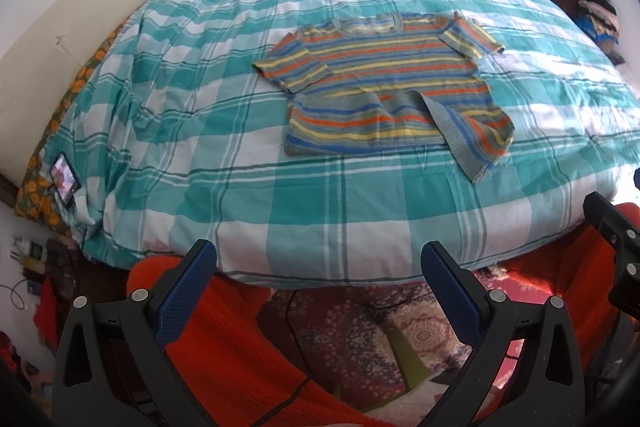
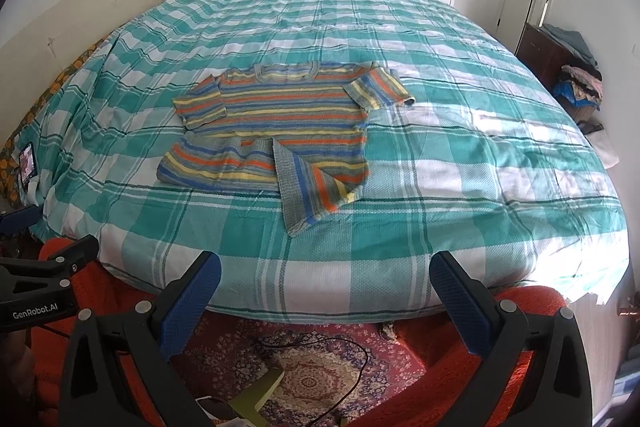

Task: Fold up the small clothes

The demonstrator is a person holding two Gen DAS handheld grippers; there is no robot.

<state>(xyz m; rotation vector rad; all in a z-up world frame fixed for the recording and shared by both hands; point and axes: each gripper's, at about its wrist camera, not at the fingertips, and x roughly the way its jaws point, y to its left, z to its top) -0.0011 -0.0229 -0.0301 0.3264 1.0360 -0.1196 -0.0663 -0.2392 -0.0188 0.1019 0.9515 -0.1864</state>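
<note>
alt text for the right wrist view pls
A striped knit top lies partly folded on a bed with a teal checked cover. The open right gripper hangs short of the bed's near edge.

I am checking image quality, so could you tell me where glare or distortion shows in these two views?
Left wrist view: fisheye bows the bed, with sunlight washing out its right edge; striped shirt stays sharp. Right wrist view: same bowing, glare at lower right.

A teal checked bedspread point(image 1: 248, 211) — phone point(image 1: 64, 183) at its edge, patterned rug point(image 2: 320, 379) below.
</note>
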